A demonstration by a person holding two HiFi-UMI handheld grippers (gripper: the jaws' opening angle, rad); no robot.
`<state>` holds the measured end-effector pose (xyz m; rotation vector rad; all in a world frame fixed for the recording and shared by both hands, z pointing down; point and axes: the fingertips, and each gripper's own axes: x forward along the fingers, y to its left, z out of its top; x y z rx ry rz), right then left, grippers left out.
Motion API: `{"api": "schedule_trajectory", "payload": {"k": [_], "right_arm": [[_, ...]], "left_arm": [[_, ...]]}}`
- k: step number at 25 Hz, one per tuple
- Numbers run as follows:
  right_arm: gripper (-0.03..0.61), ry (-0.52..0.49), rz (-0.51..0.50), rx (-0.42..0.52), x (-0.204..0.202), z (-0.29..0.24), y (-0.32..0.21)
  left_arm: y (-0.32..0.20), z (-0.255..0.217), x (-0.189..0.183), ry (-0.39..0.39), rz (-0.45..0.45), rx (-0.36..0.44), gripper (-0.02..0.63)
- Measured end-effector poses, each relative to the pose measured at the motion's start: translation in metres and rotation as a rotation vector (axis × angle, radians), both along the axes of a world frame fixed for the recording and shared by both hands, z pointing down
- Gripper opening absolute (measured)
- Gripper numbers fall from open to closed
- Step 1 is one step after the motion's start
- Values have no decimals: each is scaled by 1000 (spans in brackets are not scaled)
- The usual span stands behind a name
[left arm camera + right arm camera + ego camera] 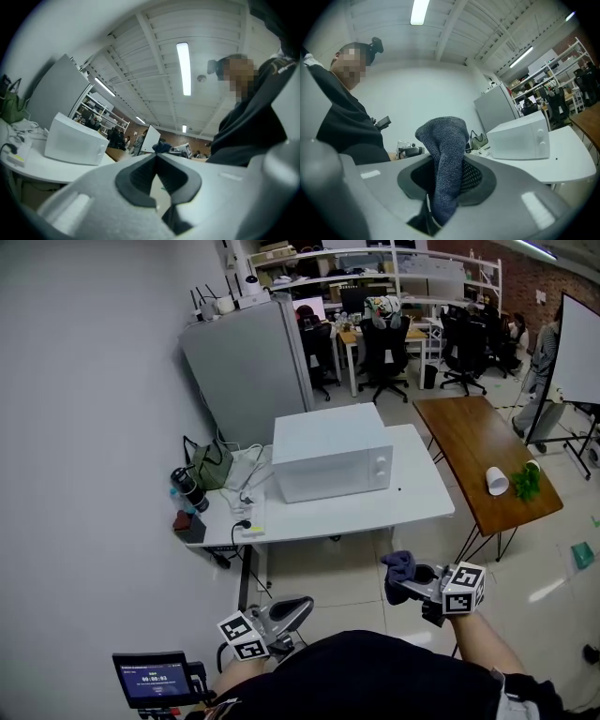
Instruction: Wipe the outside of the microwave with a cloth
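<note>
A white microwave (332, 464) stands on the white table (412, 505), its door and two knobs facing me. It also shows at the left of the left gripper view as the microwave (75, 141) and at the right of the right gripper view as the microwave (519, 137). My right gripper (405, 583) is shut on a dark blue cloth (400, 566), held low in front of the table; the cloth (446, 164) sticks up between its jaws. My left gripper (300, 607) hangs near my body, jaws shut and holding nothing, well short of the table.
A grey fridge (246, 367) stands behind the table. Cables, a power strip (250, 517), a green bag (212, 465) and a dark bottle (189, 489) crowd the table's left end. A brown wooden table (483, 455) with a tipped white cup (496, 481) stands to the right. A small screen (152, 678) sits at bottom left.
</note>
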<state>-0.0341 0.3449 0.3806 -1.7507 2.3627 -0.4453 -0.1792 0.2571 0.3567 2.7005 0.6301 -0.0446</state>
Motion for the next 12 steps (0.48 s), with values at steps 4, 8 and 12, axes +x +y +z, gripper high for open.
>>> {"api": "schedule_trajectory", "payload": {"k": [4, 8, 12], "right_arm": [[95, 10, 38, 11, 4, -7, -69], [95, -7, 83, 15, 0, -15, -133], [95, 6, 140, -7, 8, -18, -181]], "left_arm": [[-70, 5, 0, 14, 21, 4, 3], [-147, 1, -5, 1, 53, 20, 3], [-209, -1, 6, 9, 88, 13, 3]]}}
